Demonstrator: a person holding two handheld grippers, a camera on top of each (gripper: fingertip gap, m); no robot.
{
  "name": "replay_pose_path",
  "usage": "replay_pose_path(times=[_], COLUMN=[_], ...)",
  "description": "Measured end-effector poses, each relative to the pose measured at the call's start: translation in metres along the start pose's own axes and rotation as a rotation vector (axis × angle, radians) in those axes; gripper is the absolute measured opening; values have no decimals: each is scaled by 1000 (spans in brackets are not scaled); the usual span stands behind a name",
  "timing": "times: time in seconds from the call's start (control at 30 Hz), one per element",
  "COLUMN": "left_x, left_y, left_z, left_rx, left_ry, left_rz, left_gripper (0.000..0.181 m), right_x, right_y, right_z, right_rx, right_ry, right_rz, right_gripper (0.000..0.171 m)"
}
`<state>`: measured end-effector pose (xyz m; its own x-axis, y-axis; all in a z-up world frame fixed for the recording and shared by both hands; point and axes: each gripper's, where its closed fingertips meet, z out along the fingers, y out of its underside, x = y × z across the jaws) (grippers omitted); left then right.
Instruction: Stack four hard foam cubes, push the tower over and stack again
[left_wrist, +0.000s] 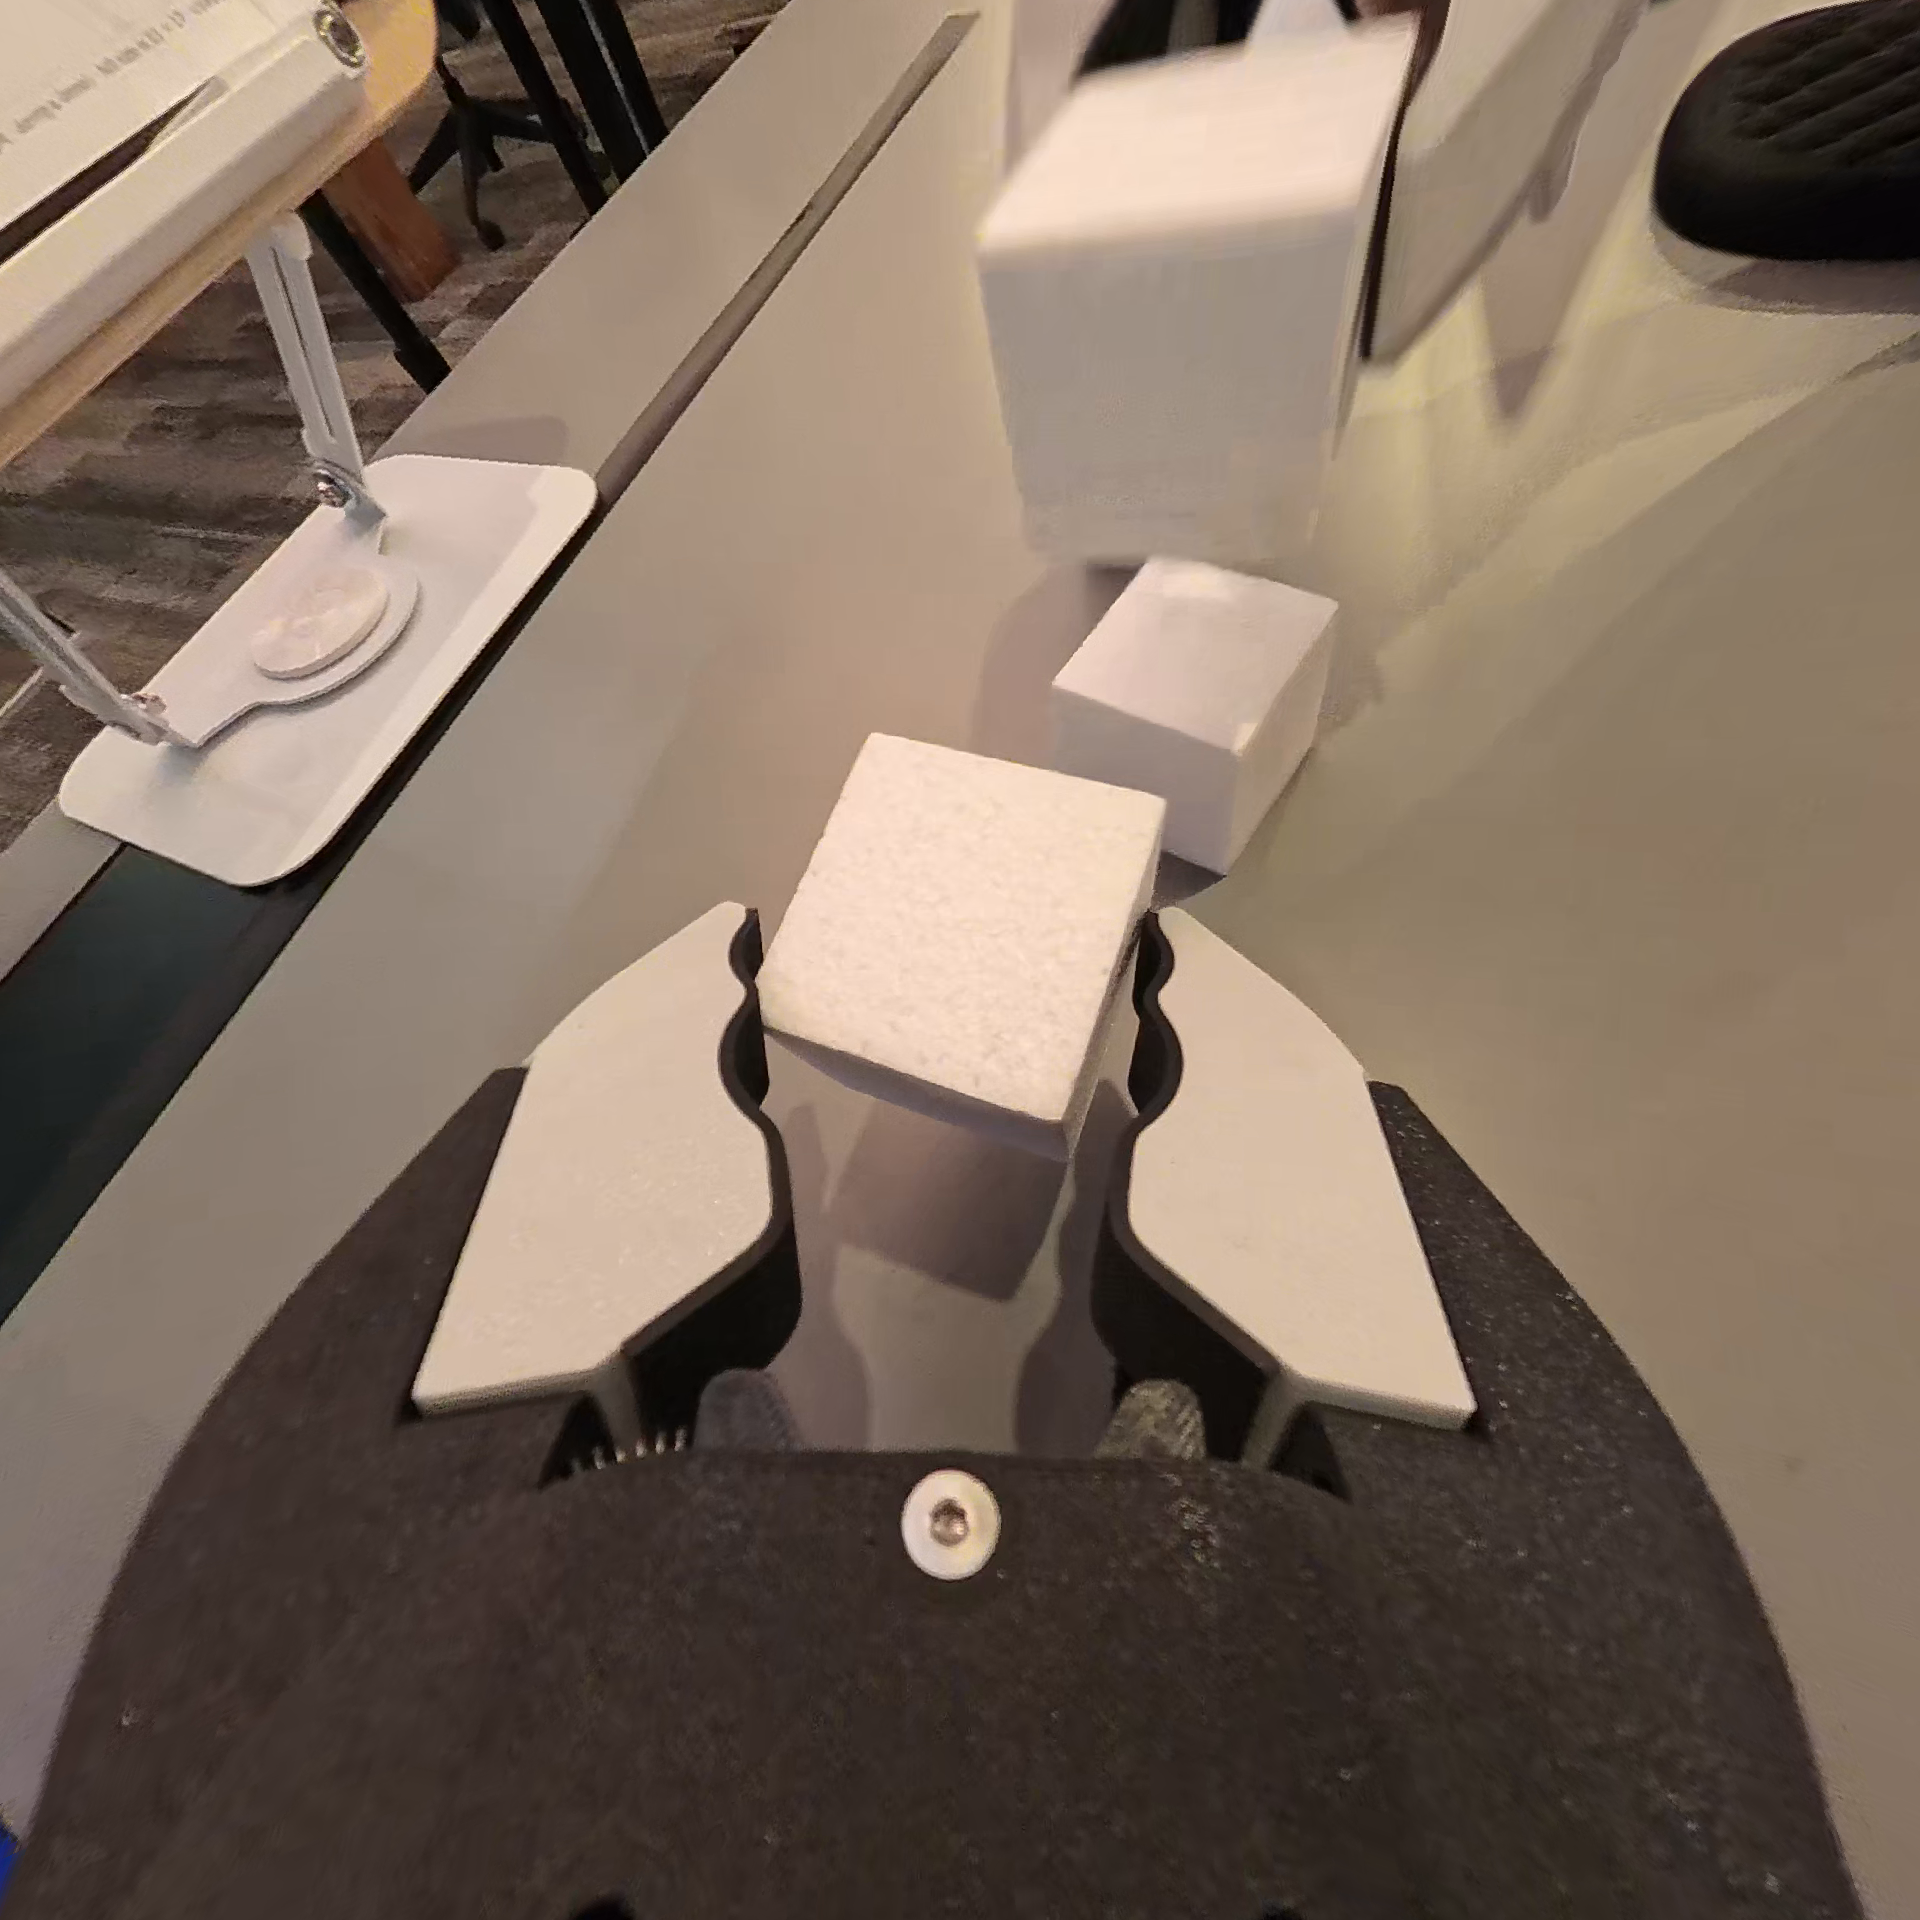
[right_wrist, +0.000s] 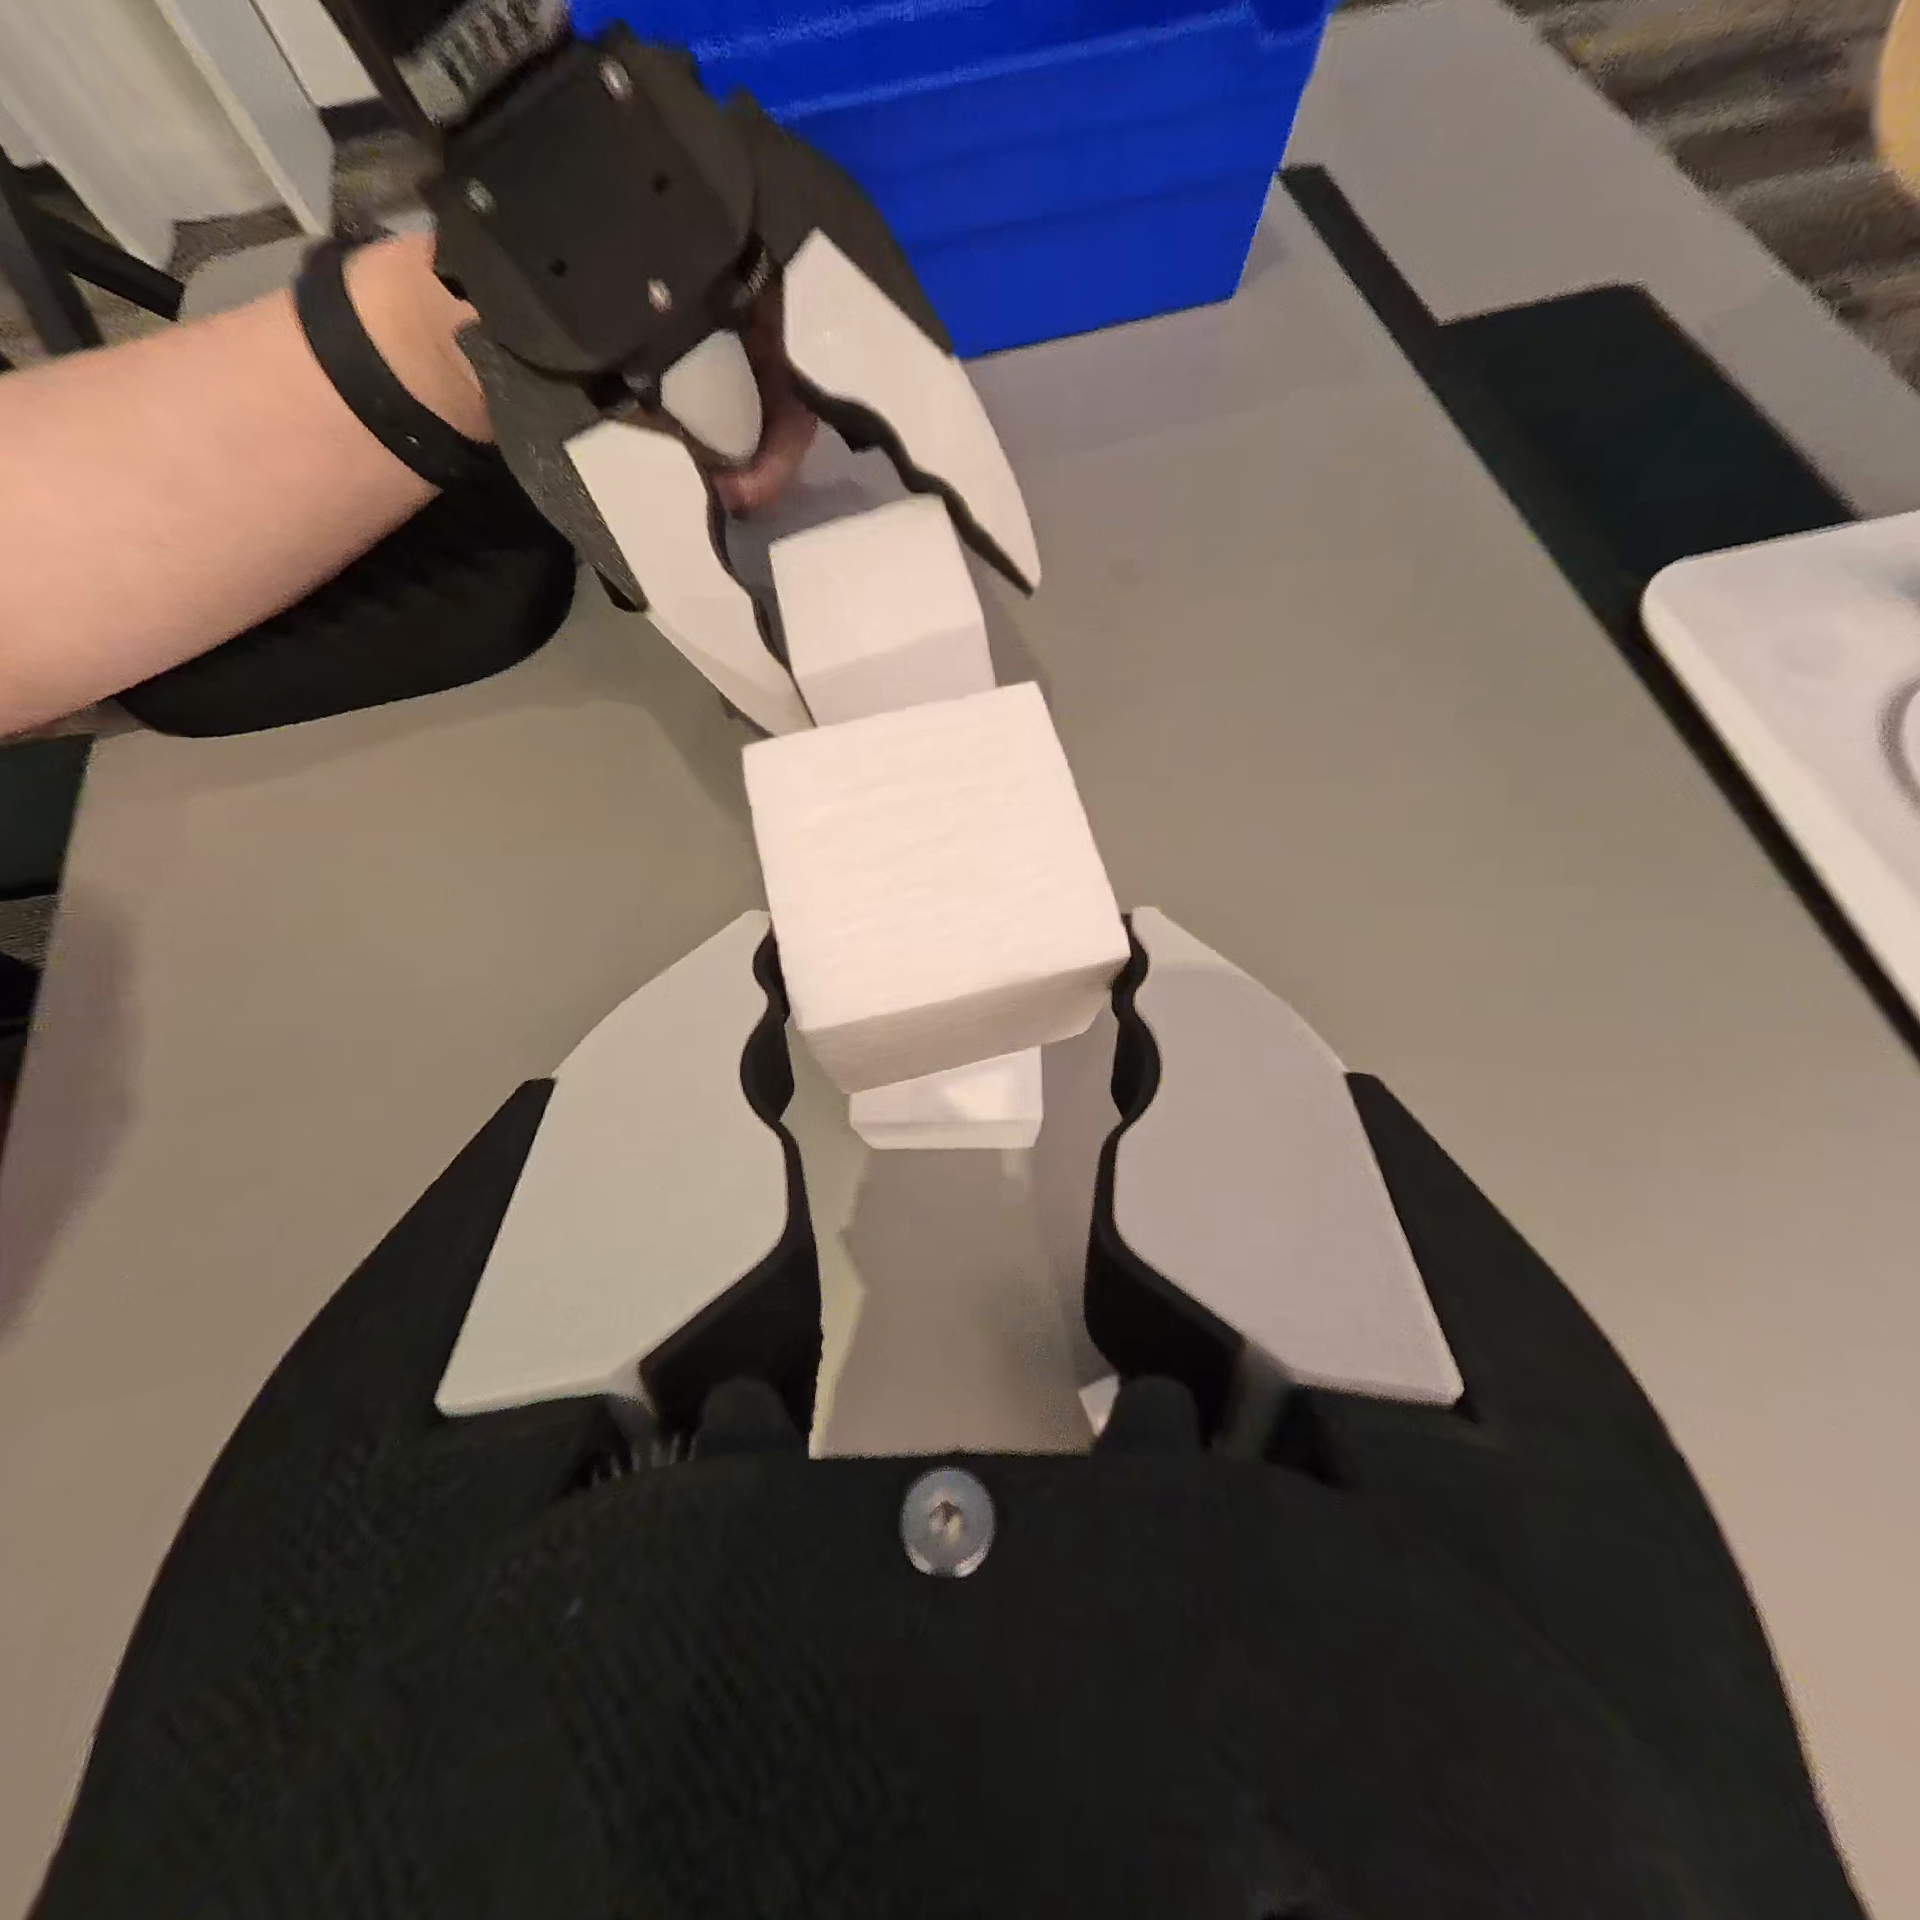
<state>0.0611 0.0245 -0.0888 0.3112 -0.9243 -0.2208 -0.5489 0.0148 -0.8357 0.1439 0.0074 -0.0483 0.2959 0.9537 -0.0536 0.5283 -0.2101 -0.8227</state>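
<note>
Each claw, left and right, clamps one cube; a third cube lies mid-table.

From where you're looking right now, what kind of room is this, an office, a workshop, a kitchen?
Most likely an office or lab workspace. A smooth grey desk stands over patterned carpet, the wheeled base of an office chair shows behind it, and a blue plastic bin sits at the desk's far end.

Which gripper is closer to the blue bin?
Left. The left gripper holds a cube just in front of the blue bin. The right gripper holds its cube farther back.
</note>
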Motion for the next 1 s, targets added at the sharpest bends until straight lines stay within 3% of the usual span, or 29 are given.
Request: replay_pose_path(times=[0.3,0.73,0.87,1.0], left_x=[-2,1,4,10], left_y=[0,-5,-28,-71], left_z=[-4,-5,-14,-28], left_rx=[4,20,83,184], left_ry=[-9,1,10,43], left_rz=[3,1,-18,-55], left_gripper=[68,68,68,68], right_x=[-1,-3,-6,-14], right_y=[24,36,29,28], right_z=[19,25,15,-22], right_rx=[-50,-119,-117,-173], right_ry=[161,203,180,65], right_rz=[163,73,13,-111], right_gripper=[61,61,74,77])
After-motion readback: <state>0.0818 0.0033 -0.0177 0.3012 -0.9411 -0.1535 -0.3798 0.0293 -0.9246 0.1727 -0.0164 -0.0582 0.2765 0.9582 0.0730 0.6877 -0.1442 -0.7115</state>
